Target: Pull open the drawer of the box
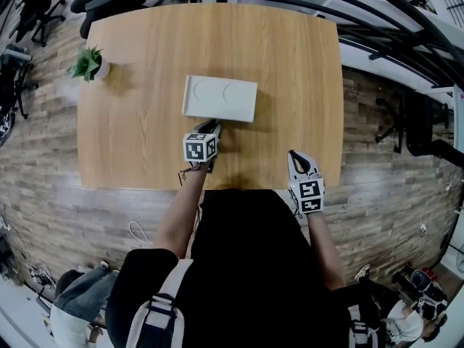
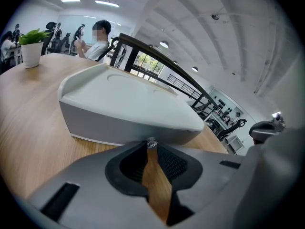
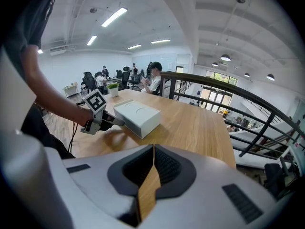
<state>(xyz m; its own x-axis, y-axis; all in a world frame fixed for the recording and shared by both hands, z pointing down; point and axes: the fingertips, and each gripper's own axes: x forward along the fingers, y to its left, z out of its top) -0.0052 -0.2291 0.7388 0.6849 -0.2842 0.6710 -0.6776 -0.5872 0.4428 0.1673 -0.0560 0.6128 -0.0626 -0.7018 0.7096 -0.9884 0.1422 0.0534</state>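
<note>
Box (image 1: 220, 98), white, its drawer not pulled out, lies near the middle of the table (image 1: 290, 56). The left hand-held gripper (image 1: 214, 127) meets its near face, jaws pinched on a small knob (image 2: 151, 142). The right hand-held gripper (image 1: 296, 156) hovers over the table's near edge, well apart from the box, jaws closed on nothing. A potted plant (image 1: 90, 64) stands near the far left corner. A person (image 2: 97, 37) sits beyond the far edge, and a black railing (image 3: 214, 86) runs along the right.

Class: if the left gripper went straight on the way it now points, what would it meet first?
The left gripper has the small clear knob at its tips, seemingly pinched. Behind it is the grey front face of the white rectangular box, so it would probably press against that.
</note>
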